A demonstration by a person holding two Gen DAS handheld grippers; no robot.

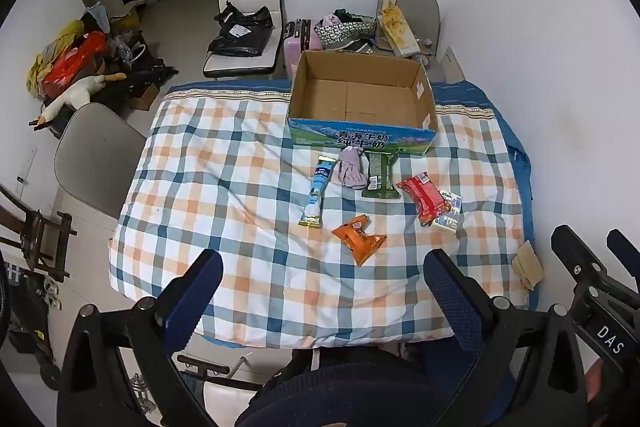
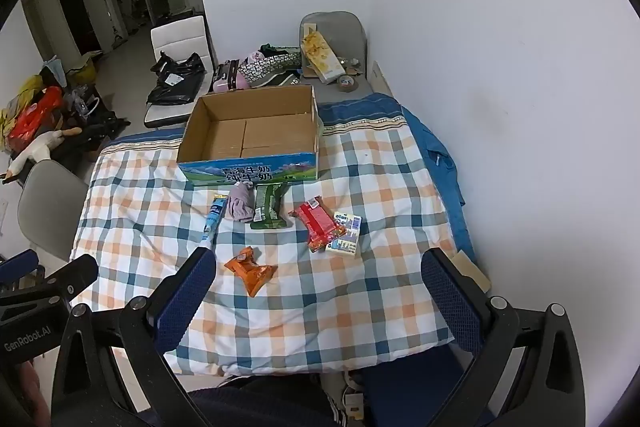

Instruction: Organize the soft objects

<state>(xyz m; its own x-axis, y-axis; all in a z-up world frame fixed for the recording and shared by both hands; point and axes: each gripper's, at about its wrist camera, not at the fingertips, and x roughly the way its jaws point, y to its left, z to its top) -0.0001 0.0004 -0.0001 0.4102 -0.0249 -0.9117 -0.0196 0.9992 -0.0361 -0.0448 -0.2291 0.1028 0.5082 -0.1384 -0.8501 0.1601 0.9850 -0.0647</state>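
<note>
An empty cardboard box stands at the far side of a checked quilt. In front of it lie a blue-white tube packet, a mauve cloth, a green packet, a red packet, a white-blue packet and an orange packet. My left gripper and right gripper hover open over the quilt's near edge, holding nothing.
A white wall closes the right side. Grey chairs stand at the left and behind the box. A white chair with black bags and a pink suitcase lie beyond. A tan pad rests at the quilt's right edge.
</note>
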